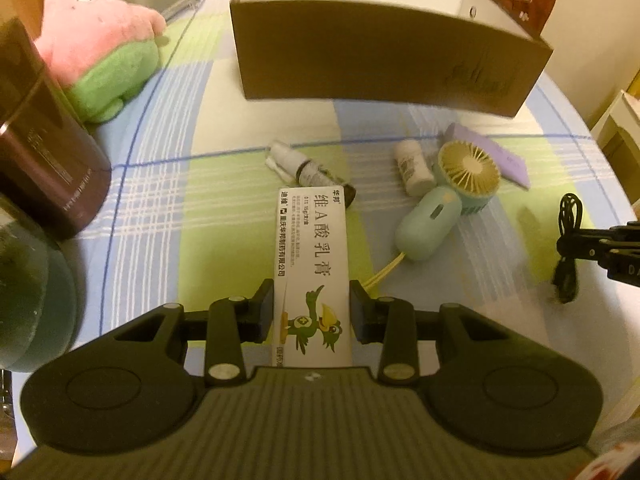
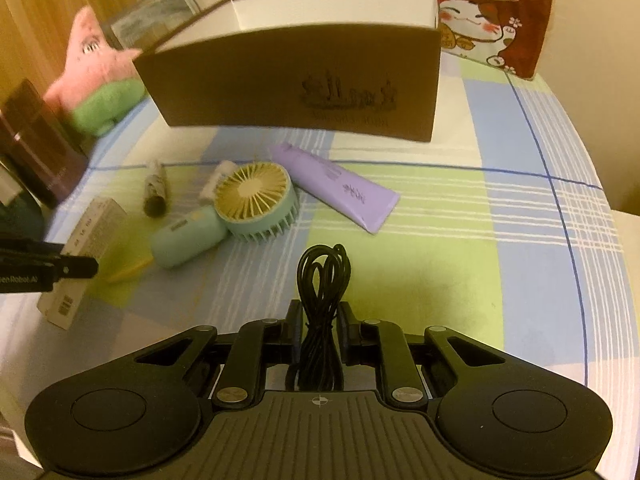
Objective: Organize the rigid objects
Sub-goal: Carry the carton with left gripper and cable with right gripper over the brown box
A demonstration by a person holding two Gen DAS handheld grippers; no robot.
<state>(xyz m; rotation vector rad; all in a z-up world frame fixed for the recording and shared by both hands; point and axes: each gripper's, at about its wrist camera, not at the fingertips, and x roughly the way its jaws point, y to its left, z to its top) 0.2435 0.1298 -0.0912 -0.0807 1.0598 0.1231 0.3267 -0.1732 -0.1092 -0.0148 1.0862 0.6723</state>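
Presently, left gripper: jaws clamped on ointment carton. Right gripper: jaws closed on coiled black cable, above the table.

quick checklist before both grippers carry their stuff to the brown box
1. Left gripper shut on the ointment carton: ok, both pads meet its sides.
2. Right gripper shut on the coiled black cable: ok, though loops stick out past the fingers.
3. Brown box open at the top: ok.
4. Free room inside the box: cannot tell, floor hidden.
5. Path for the carton: not ok, the mint fan and small bottles lie between.
6. Grippers apart from each other: ok.
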